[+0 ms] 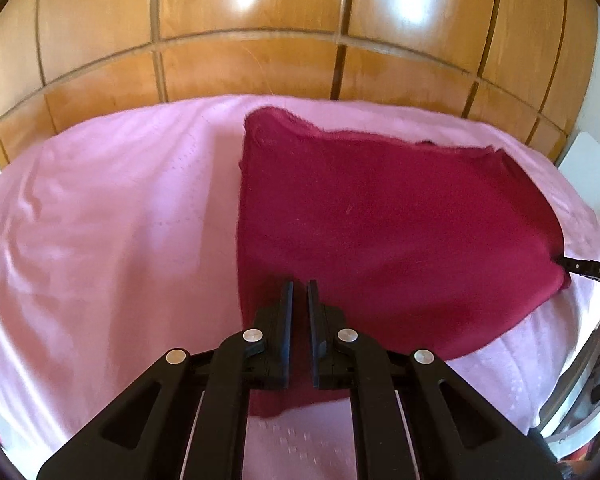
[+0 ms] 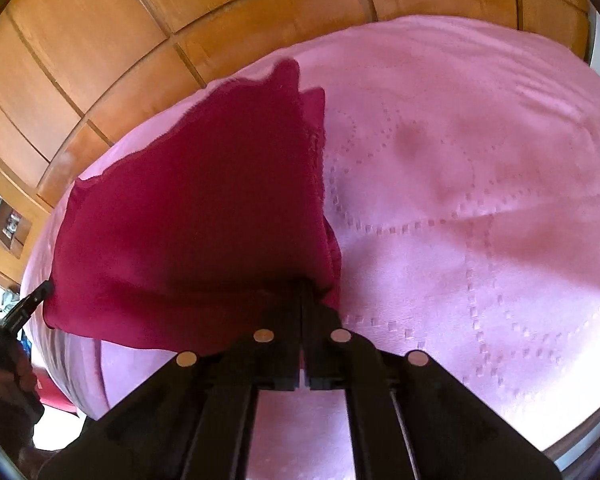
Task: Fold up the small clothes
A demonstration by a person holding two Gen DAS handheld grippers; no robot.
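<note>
A dark red garment (image 1: pixel 380 232) lies on a pink bedspread (image 1: pixel 112 216). My left gripper (image 1: pixel 300 285) is shut on the garment's near left corner, fingers pinching the cloth. My right gripper (image 2: pixel 305 282) is shut on the garment's near right corner; the same garment (image 2: pixel 196 216) fills the left of the right wrist view. The right gripper's tip shows in the left wrist view (image 1: pixel 580 267) at the cloth's right corner. The left gripper's tip shows in the right wrist view (image 2: pixel 36 298) at the cloth's left corner. The cloth's near edge is lifted slightly between the two grippers.
A wooden panelled wardrobe (image 1: pixel 260 32) stands behind the bed. The pink bedspread (image 2: pixel 480 208) stretches to the right of the garment, with a dotted pattern. The bed's edge and a white floor strip (image 2: pixel 580 448) lie at the lower right.
</note>
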